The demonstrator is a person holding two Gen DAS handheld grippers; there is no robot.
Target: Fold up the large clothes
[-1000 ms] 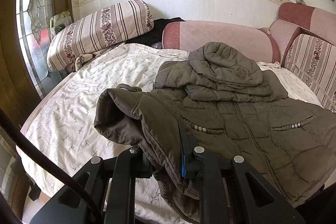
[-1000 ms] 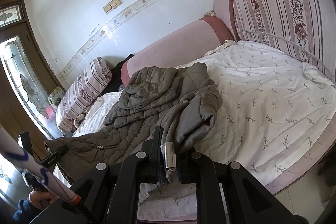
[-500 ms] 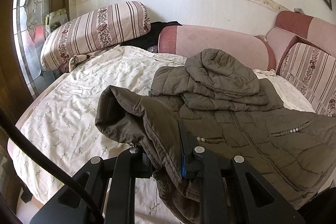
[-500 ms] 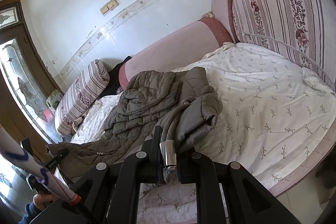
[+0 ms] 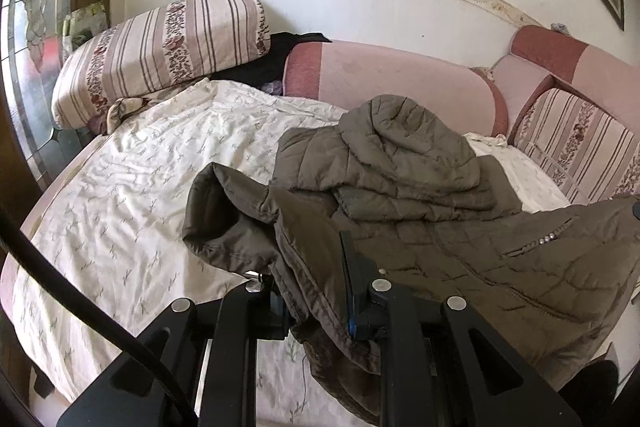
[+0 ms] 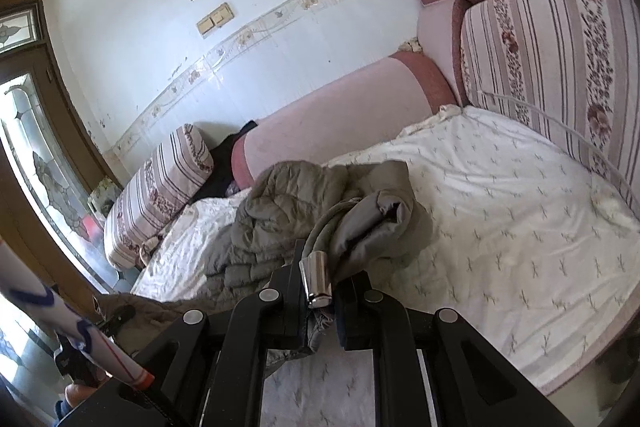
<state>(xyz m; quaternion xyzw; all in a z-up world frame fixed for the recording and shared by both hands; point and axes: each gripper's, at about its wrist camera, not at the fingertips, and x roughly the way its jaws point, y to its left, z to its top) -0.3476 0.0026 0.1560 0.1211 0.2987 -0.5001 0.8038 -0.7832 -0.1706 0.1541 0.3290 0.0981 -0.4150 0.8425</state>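
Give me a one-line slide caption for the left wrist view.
Left gripper clamps the hem of an olive quilted hooded jacket spread on a floral bedsheet, striped bolster behind.

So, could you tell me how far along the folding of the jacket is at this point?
Early stage. Done: the hood already lies folded down over the jacket on the sheet. In hand: the left gripper and the right gripper are each shut on the bottom hem, raised off the sheet. Left: the hem has not yet been carried over, and one sleeve hangs loose.
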